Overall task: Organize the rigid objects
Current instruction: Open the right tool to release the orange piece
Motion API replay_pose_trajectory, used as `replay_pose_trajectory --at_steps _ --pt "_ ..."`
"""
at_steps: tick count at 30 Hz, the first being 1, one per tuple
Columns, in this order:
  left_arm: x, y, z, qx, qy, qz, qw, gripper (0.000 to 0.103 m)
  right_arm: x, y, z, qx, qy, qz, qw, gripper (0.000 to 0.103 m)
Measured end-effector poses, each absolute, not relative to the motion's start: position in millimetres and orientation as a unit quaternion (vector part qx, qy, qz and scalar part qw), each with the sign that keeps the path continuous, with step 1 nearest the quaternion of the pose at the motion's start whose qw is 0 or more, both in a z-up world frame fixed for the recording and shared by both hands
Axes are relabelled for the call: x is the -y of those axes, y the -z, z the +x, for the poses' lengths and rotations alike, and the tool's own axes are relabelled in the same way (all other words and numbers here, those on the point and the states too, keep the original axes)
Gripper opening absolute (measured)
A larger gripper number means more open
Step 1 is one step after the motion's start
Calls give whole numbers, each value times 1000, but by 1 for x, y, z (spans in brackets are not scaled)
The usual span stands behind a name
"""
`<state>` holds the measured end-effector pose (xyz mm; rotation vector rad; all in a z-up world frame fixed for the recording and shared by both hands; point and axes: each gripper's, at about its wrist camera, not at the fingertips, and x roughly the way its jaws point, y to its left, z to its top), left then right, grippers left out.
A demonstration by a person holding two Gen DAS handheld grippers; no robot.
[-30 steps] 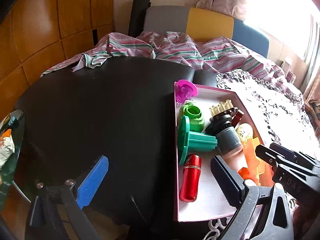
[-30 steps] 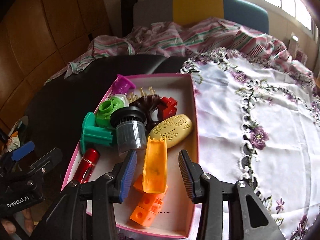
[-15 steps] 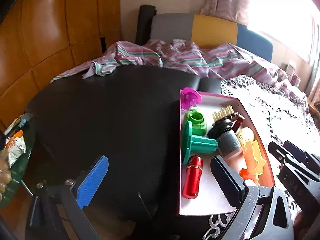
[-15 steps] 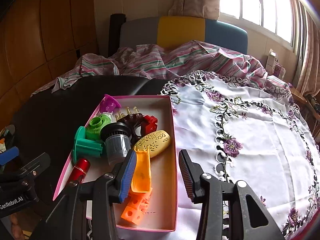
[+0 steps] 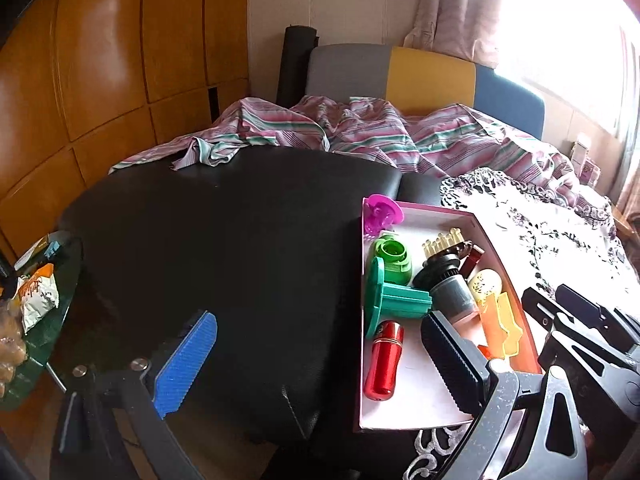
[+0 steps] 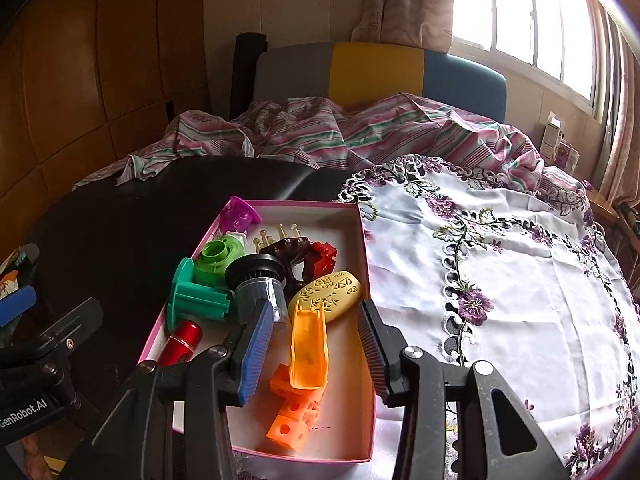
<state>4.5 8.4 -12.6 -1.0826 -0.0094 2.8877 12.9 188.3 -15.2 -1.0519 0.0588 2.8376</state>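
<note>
Both tools, left [image 5: 316, 364] and right [image 6: 312, 350], gape empty above the box [image 6: 362, 392]; next we choose an item, perhaps the scoop [image 6: 308, 344].

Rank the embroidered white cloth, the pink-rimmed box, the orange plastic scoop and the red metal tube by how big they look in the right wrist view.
1. Embroidered white cloth with purple flowers
2. Pink-rimmed cardboard box
3. Orange plastic scoop
4. Red metal tube, partly hidden behind the left finger of the tool, so its rank is unsure.
</note>
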Motion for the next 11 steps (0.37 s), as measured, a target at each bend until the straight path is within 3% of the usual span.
replay_pose_trajectory --at_steps 11 --pt "-10 16 2 0 -935 -354 34 98 -186 18 10 -21 -934 -354 49 44"
